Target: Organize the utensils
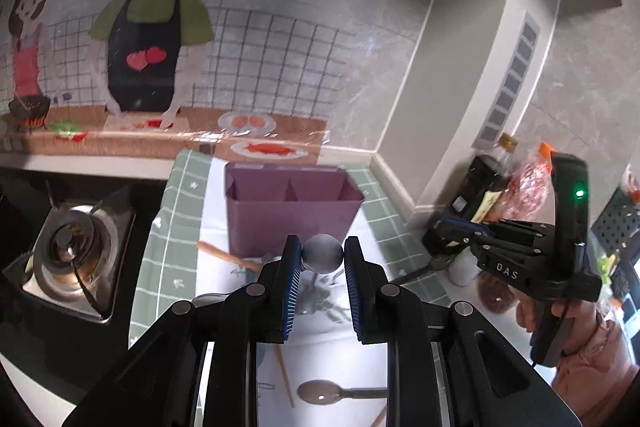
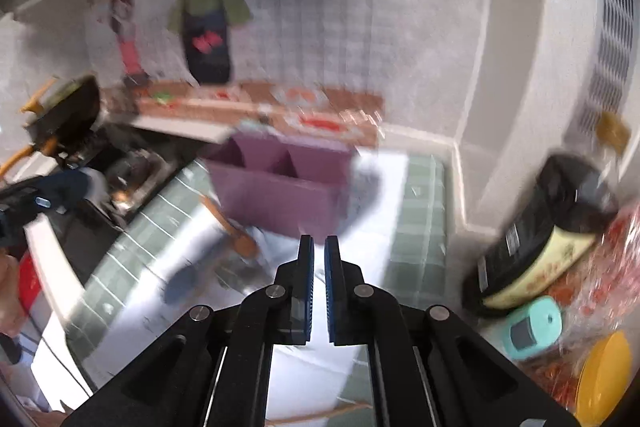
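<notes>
Left wrist view, left to right: gas burner (image 1: 76, 251) at left edge; purple divided utensil holder (image 1: 294, 207) centre on the green checked cloth (image 1: 172, 259); left gripper (image 1: 323, 253) clamped on a round metal spoon bowl (image 1: 323, 253) just in front of it; second metal spoon (image 1: 320, 391) lies bottom centre. Right gripper (image 2: 319, 247) pads nearly together, nothing visible between; view blurred. Dark bottle (image 2: 532, 239) at right.

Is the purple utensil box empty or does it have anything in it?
Empty as far as shown: the purple utensil box stands upright, compartments bare; their bottoms are hidden.
</notes>
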`<action>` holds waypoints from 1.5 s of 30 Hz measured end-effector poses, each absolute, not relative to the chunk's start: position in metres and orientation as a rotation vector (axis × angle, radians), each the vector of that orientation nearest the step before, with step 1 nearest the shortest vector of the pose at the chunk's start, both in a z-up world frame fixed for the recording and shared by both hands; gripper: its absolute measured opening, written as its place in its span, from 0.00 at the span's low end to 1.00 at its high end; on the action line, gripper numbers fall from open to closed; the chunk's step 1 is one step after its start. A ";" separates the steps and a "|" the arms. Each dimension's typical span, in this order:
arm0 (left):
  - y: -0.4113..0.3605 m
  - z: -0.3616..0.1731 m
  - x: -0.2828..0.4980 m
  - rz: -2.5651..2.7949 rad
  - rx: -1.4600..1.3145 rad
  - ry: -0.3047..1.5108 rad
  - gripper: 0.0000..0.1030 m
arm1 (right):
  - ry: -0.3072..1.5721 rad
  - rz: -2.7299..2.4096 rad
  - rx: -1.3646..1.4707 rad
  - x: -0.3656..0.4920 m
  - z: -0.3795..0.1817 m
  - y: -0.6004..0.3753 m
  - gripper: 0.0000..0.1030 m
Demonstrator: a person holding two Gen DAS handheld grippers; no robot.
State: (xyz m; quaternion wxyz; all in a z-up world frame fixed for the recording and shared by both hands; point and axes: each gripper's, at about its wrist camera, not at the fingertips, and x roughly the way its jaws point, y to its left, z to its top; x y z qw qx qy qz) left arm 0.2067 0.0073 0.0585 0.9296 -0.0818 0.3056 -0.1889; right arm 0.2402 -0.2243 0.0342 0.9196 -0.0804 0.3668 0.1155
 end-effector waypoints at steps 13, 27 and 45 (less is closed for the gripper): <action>0.029 0.019 0.219 -0.311 -0.245 0.682 0.22 | 1.001 -0.106 0.126 0.270 -0.078 -0.304 0.70; 0.044 0.011 0.228 -0.273 -0.265 0.711 0.22 | 0.957 -0.290 -0.024 0.327 -0.099 -0.292 0.25; 0.011 -0.015 0.245 -0.382 -0.107 0.795 0.23 | 0.913 0.202 0.064 0.250 -0.053 -0.271 0.04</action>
